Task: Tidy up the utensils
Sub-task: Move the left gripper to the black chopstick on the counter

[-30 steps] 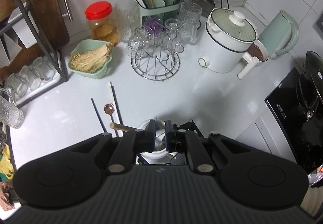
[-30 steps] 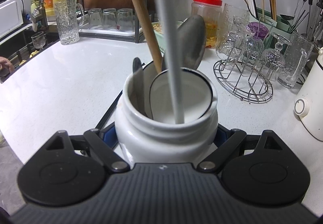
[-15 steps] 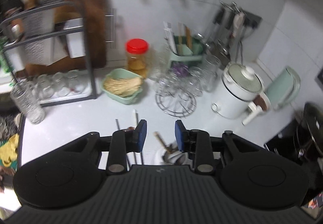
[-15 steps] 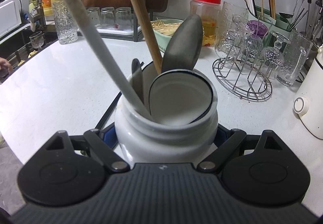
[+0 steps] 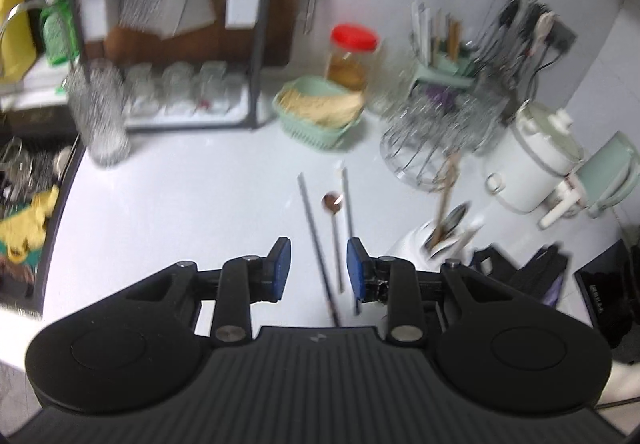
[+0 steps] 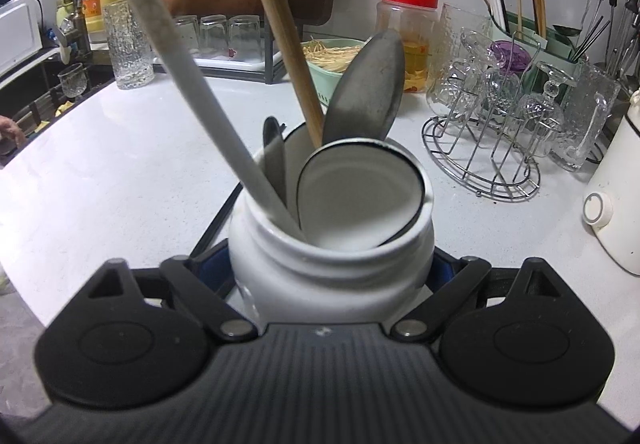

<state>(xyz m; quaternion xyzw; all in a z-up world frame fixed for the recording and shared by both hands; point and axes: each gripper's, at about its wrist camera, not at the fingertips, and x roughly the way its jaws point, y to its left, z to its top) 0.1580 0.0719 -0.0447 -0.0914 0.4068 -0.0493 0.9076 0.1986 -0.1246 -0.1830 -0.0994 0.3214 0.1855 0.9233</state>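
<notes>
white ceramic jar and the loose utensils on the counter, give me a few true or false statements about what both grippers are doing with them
1. The right gripper is closed around the white ceramic jar. True.
2. The left gripper is clamped on a chopstick. False: its jaws stand open and hold nothing, above the dark grey chopsticks on the white counter.
3. A wooden-handled utensil stands in the jar. True.
4. The jar holds nothing. False: it holds the wooden handle, a long white handle, a grey metal spoon and more.
5. The small copper-coloured spoon is in the jar. False: it lies on the counter between the chopsticks.
</notes>
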